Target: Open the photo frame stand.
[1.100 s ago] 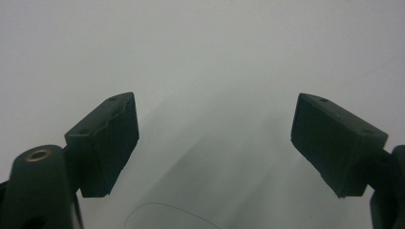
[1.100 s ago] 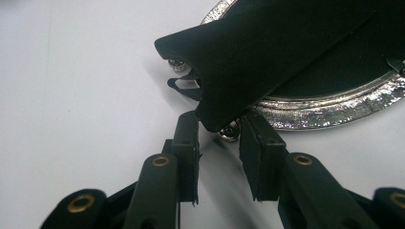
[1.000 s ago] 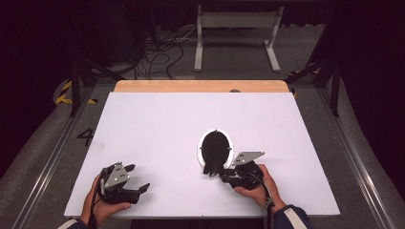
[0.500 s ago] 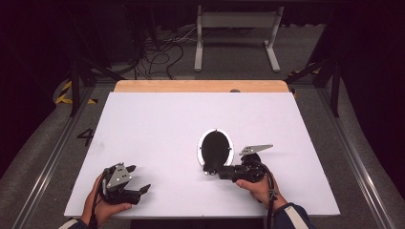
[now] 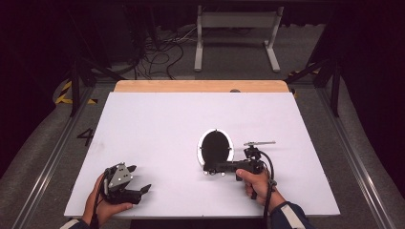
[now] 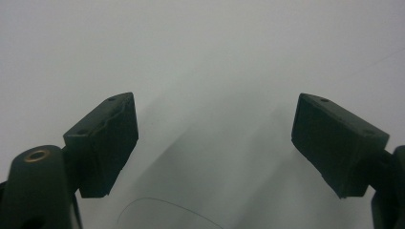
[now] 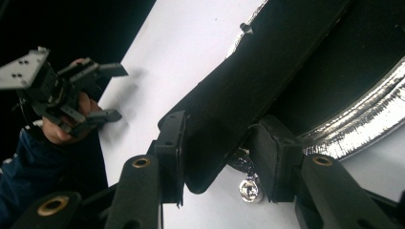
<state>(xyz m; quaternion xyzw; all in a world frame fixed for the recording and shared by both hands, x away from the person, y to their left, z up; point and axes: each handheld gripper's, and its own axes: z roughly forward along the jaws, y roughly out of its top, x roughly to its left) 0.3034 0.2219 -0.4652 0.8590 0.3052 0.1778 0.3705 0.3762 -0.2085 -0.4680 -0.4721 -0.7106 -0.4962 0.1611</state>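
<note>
The right tongs (image 5: 213,167) clamp the black flap (image 7: 248,90) of a silver-rimmed pouch (image 5: 215,147) lying mid-worktop (image 5: 157,124). The left tongs (image 5: 138,183) rest apart, empty, near the front edge. Likely lifting or opening comes next, needing a steady pull.

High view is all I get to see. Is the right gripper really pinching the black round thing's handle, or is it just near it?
Observer: It is pinching it. In the right gripper view, the right gripper has a jaw pressed on each side of the flat black handle.
Operator: Is the white ring around it paper?
Observer: No. Up close the rim is crinkly, shiny silver.
Operator: Is the other gripper holding anything?
Observer: No. The left gripper is open, with just bare white table between its jaws.
</note>
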